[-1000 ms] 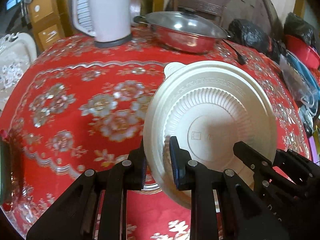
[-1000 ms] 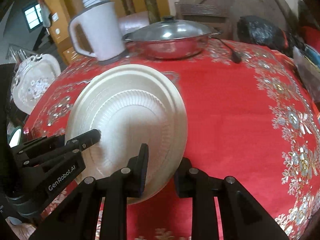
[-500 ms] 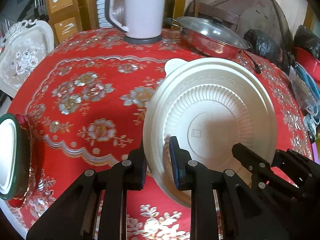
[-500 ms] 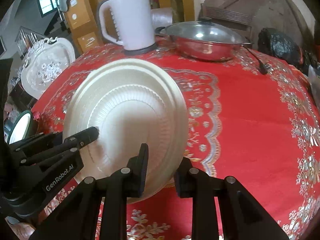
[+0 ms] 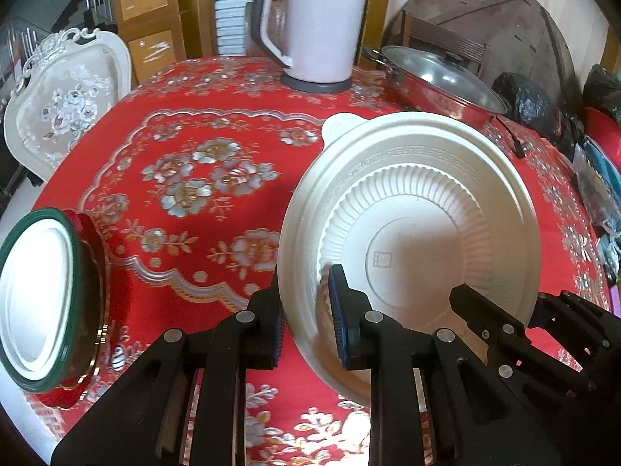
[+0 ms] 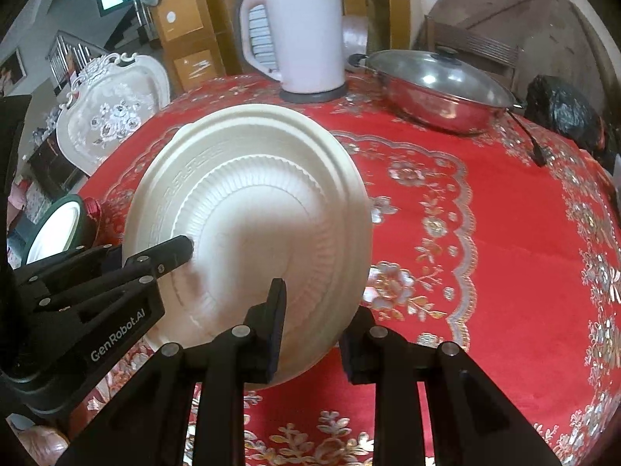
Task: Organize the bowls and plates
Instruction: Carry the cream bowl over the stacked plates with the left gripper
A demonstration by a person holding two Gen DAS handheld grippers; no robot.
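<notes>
both grippers' fingers point(image 5: 341, 310) clamp the cream bowl's point(image 5: 407, 209) rim (tilted on edge) above the table point(image 5: 186, 178).

Legible text, one item: "GenRobot.AI", white lettering on the black body of the left tool point(image 6: 147, 264), read in the right wrist view. A small square embossed mark sits on the base of the white bowl point(image 5: 411, 240); its characters are too faint to read. No other readable labels or numbers.
</notes>
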